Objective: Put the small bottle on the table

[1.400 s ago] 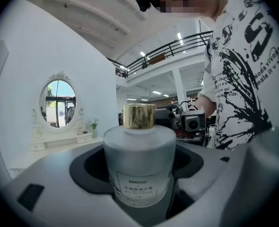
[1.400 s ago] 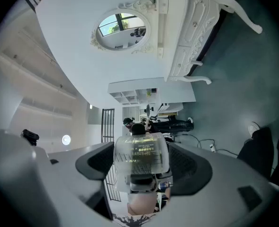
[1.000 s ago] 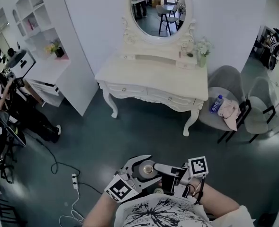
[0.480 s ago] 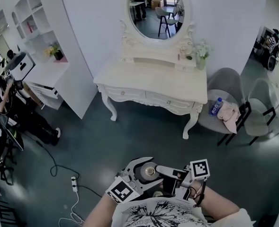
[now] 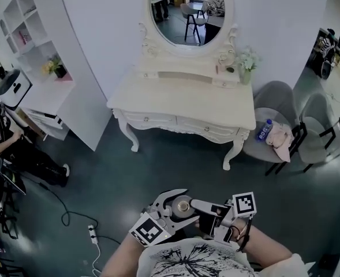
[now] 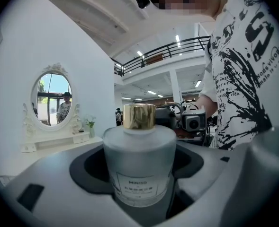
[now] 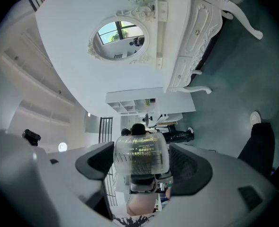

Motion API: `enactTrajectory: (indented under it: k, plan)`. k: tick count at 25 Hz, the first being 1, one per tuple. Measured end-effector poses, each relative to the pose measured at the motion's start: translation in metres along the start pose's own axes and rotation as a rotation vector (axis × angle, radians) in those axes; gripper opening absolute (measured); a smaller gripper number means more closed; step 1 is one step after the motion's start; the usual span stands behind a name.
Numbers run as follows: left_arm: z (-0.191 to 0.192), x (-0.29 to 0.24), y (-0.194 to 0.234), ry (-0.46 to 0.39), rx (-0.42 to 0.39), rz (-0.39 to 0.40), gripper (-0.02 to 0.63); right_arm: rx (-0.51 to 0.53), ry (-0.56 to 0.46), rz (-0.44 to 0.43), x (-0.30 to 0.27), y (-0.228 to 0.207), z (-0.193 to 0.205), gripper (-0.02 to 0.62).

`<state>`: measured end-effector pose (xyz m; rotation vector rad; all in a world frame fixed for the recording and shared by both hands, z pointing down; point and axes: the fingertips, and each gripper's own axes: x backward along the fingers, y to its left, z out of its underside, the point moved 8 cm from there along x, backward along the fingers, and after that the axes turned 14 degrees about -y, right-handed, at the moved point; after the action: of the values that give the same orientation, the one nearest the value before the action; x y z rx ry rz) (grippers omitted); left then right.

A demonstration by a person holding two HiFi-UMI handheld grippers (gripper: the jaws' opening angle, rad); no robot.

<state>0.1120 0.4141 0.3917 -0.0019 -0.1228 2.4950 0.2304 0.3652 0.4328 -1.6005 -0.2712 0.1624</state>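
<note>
The left gripper [image 5: 171,206] has its jaws closed on a frosted bottle [image 6: 139,162], and the right gripper [image 7: 141,170] on a clear bottle [image 7: 140,151]. Both are held near, well apart from the far table [image 5: 181,94]. Nothing is judged placed yet, so approach and set-down remain.

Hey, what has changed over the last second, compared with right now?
The dressing table looks slightly larger in the head view, so the person has likely edged toward it. Nothing was taken or let go: the left gripper stays shut on the small bottle, the right gripper on a clear bottle, both near the chest.
</note>
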Motion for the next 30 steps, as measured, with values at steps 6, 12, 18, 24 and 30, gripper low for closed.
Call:
enactTrajectory:
  k: [6,12,18,24,30]
  plan:
    - [0.001,0.016,0.088,-0.019,-0.007,0.069,0.350,0.010,-0.066,-0.006,-0.076,0.003,-0.033,0.367]
    - [0.004,0.040,0.178,-0.015,-0.018,0.141,0.350,0.014,-0.125,-0.027,-0.158,0.003,-0.061,0.368]
    - [0.010,0.053,0.248,-0.008,-0.021,0.175,0.350,0.015,-0.161,-0.038,-0.220,0.000,-0.089,0.368]
    - [0.018,0.046,0.302,-0.012,-0.024,0.169,0.350,0.023,-0.151,-0.036,-0.260,-0.003,-0.130,0.368]
    - [0.031,0.007,0.358,-0.005,-0.022,0.135,0.350,0.017,-0.136,-0.030,-0.282,-0.007,-0.198,0.368]
